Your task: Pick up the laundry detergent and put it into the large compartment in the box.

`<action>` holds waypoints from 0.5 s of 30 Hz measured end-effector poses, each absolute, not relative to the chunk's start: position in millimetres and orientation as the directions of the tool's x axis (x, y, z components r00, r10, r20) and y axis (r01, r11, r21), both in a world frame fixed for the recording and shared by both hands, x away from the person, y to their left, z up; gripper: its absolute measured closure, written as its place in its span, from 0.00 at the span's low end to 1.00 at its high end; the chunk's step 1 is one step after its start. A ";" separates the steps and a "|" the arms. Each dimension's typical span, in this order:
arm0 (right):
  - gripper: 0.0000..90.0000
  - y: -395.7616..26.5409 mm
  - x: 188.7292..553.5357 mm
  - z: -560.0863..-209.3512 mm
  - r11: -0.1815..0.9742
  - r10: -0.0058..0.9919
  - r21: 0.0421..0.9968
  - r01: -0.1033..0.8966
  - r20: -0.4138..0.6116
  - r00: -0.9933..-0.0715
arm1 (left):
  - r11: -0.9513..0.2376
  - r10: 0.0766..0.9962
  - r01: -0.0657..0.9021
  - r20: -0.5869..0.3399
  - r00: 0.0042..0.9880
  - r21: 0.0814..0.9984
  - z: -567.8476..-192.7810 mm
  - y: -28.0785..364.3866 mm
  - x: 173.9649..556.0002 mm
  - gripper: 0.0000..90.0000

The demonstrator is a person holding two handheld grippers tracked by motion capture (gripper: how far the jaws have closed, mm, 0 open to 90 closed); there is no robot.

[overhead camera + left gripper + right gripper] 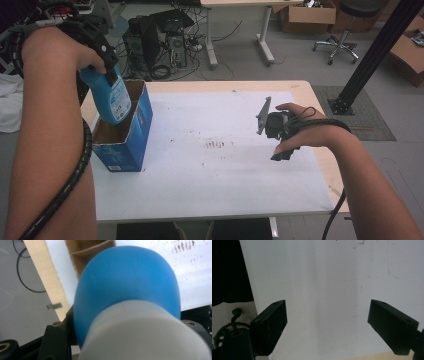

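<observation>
Left forearm comes up the left edge of the high view, wrist bent over, and the left claw [107,67] points down with a blue bottle [111,97] clamped in it. The bottle hangs base-down and a little tilted, its lower end dipping into the open top of the blue box [135,135] that stands at the left side of the bench [215,185]. From the left gripper view the bottle [130,282] bulges right up against the camera, its white cap [145,335] blurred and cut off at the bottom edge, black jaws hugging it on both sides. The brown inside of the box [87,252] peeks out behind it.

Over on the right, the forearm angles in from the lower right corner, hand wrapped around the right claw [282,152], which hovers over the white surface, well apart from the box. In the right gripper view its jaws stand wide apart with nothing between them, bare bench [324,290] beneath.

Hard to read: the label on the bottle is too small to make out, the left claw's tips are lost behind the hand and bottle in the high view, and whether the bottle touches the box wall I cannot tell.
</observation>
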State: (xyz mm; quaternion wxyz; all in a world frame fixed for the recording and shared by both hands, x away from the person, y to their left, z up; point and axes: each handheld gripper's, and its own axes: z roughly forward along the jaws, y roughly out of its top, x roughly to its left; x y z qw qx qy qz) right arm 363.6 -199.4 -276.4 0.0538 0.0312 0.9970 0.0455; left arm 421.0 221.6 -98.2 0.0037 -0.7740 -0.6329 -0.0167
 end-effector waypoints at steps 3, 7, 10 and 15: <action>0.18 -200.2 363.4 -276.6 0.994 0.068 0.096 0.058 -0.105 -0.992 | -0.180 0.983 0.984 0.028 0.179 0.016 -100.4 227.5 420.6 0.45; 0.18 -199.9 364.4 -277.6 0.994 0.066 0.090 0.056 -0.102 -0.993 | -0.134 0.990 0.990 0.039 0.133 0.038 -103.2 237.9 419.6 0.45; 0.18 -199.0 364.9 -278.3 0.994 0.063 0.094 0.054 -0.101 -0.993 | -0.124 0.991 0.992 0.057 0.122 0.025 -108.6 243.8 419.0 0.45; 0.18 -197.3 365.8 -278.3 0.994 0.061 0.095 0.051 -0.103 -0.993 | -0.117 0.992 0.993 0.039 0.117 0.014 -118.1 248.5 419.1 0.45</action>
